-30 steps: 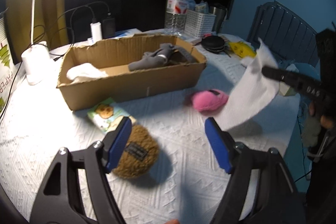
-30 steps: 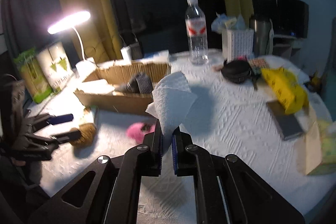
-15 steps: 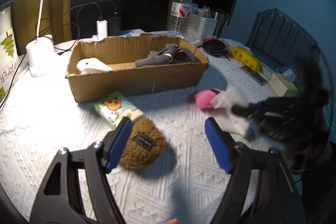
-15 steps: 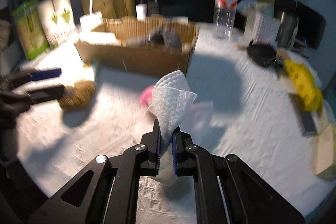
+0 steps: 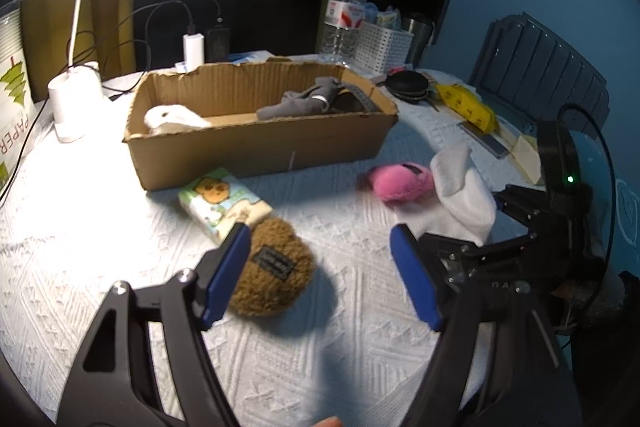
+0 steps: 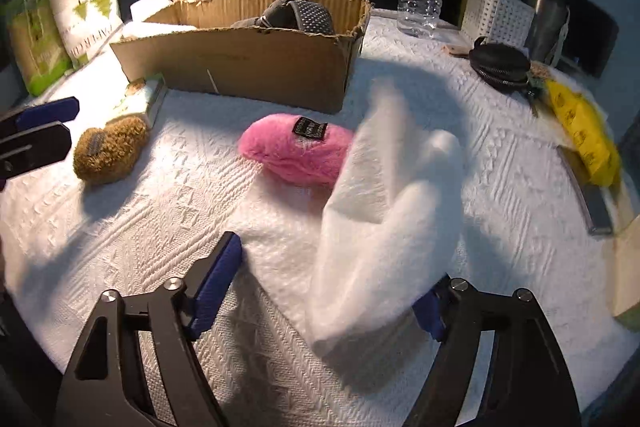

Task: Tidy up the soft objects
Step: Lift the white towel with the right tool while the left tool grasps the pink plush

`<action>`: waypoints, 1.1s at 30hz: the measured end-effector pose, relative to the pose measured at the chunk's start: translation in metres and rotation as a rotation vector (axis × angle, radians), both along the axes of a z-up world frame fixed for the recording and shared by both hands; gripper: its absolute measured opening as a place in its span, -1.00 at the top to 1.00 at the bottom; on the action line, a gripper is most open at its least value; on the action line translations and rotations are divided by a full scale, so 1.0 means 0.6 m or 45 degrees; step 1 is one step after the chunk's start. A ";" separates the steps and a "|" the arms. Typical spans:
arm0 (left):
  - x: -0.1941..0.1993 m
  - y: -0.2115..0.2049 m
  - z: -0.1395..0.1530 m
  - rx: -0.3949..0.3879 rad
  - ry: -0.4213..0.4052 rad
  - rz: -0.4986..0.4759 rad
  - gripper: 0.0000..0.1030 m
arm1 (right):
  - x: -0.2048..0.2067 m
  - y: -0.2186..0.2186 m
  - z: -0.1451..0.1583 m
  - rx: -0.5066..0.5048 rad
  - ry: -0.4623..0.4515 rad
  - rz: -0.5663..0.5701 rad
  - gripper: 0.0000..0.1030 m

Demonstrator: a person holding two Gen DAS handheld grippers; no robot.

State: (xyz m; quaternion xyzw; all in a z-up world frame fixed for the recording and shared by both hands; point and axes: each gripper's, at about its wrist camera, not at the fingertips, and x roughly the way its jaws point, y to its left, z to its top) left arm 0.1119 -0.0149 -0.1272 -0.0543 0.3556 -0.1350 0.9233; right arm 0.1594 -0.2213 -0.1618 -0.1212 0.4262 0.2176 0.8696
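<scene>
Table (image 5: 100, 267): covered in white embossed cloth; carries everything listed below.
Cardboard box (image 5: 260, 147): landmark; open-topped, long side facing the grippers, standing on the cloth.
Box contents: white soft item (image 5: 172, 118) at the left end; grey soft item (image 5: 304, 103) and a dark dotted piece (image 6: 312, 17) at the right end.
Left gripper (image 5: 320, 275): in front of the box, pointing toward it; blue pads spread wide, nothing pinched between them.
Right gripper (image 6: 328, 287): in front of the box's right end; jaws opening, blue pads well apart — white paper towel between them, leaning against the right-hand pad, not pressed from both sides.
White paper towel (image 6: 384, 219): crumpled, blurred, standing up from the cloth in front of the box's right end, just beside the pink plush.
Pink plush (image 6: 296, 155): on the cloth in front of the box's right corner, dark label facing up.
Brown plush (image 5: 272, 271): on the cloth in front of the box's middle, partly behind the left gripper's left pad, dark label on top — not between the pads.
Tissue packet (image 5: 224, 203): printed with a cartoon bear, lying between the box front and the brown plush, touching the plush.
Water bottle (image 5: 344, 19): upright behind the box's right end.
Desk lamp (image 5: 80, 99): lit, standing left of the box.
</scene>
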 end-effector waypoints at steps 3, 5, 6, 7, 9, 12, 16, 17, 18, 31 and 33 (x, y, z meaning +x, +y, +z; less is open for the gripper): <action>0.014 -0.019 0.001 0.023 0.009 -0.013 -0.43 | -0.001 -0.008 0.004 0.011 -0.019 0.019 0.13; 0.026 -0.036 0.002 0.040 0.015 -0.028 -0.43 | 0.008 -0.032 0.006 0.027 -0.035 -0.032 0.76; 0.032 -0.047 0.002 0.047 0.019 -0.039 -0.43 | 0.012 -0.042 0.005 0.048 -0.026 -0.041 0.78; 0.038 -0.056 0.002 0.054 0.024 -0.049 -0.43 | 0.016 -0.056 0.004 0.090 -0.010 -0.043 0.80; 0.054 -0.077 -0.001 0.067 0.039 -0.070 -0.43 | 0.020 -0.075 0.006 0.110 -0.015 -0.060 0.80; 0.081 -0.107 -0.007 0.069 0.064 -0.099 -0.43 | 0.028 -0.103 0.013 0.141 -0.025 -0.078 0.80; 0.117 -0.144 -0.017 0.075 0.086 -0.117 -0.43 | 0.040 -0.133 0.024 0.170 -0.044 -0.084 0.80; 0.125 -0.152 -0.021 0.083 0.091 -0.112 -0.43 | 0.042 -0.138 0.025 0.174 -0.047 -0.083 0.80; 0.136 -0.160 -0.024 0.094 0.098 -0.105 -0.43 | 0.047 -0.145 0.028 0.182 -0.051 -0.083 0.80; 0.195 -0.217 -0.069 0.170 0.207 -0.134 -0.34 | 0.065 -0.179 0.043 0.271 -0.067 -0.087 0.80; 0.193 -0.212 -0.068 0.176 0.202 -0.112 0.08 | 0.062 -0.178 0.046 0.274 -0.069 -0.086 0.80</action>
